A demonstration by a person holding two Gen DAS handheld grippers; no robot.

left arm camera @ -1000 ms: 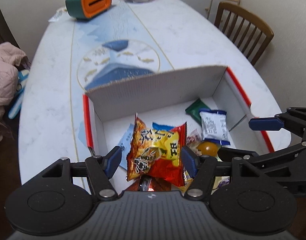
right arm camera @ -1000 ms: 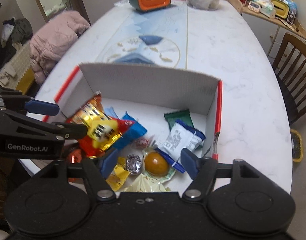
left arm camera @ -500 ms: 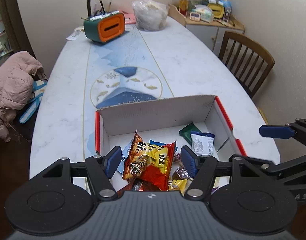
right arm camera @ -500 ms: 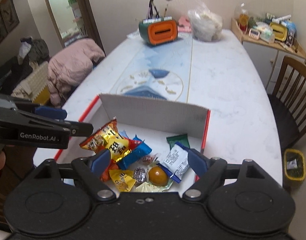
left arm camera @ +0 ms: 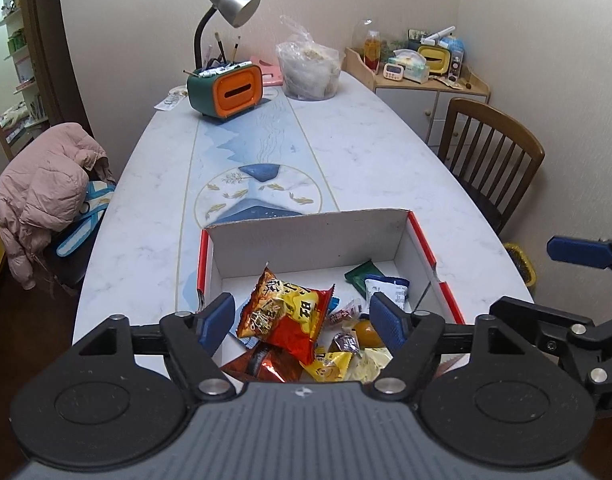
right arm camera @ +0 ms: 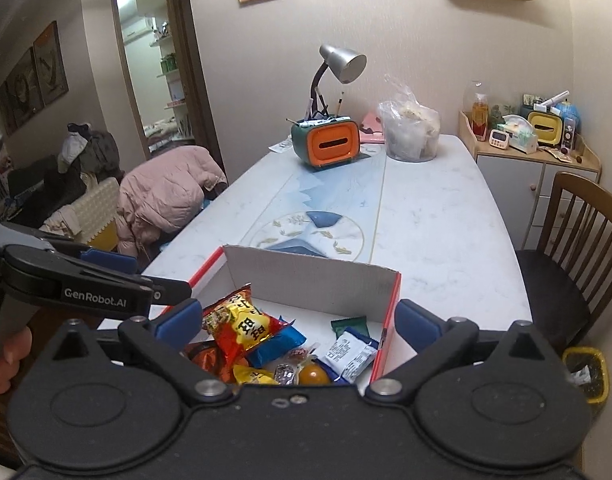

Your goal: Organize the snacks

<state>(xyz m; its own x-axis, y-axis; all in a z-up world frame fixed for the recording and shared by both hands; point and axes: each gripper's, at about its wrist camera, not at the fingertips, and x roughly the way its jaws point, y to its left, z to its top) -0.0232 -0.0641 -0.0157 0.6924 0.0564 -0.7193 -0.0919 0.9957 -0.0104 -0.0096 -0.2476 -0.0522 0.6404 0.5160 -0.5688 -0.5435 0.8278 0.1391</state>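
Observation:
A white cardboard box with red edges sits at the near end of the table and holds several snacks: a red-and-yellow chip bag, a white-and-blue packet, a green packet and an orange round sweet. The box and chip bag also show in the right wrist view. My left gripper is open and empty above the box's near side. My right gripper is open and empty, raised above the box.
An orange-and-green tissue box, a desk lamp and a plastic bag stand at the table's far end. A wooden chair is at the right, a pink coat at the left.
Both grippers have pulled up and back from the box, so more of the table and room shows. The snacks stay in the box. Both stay open.

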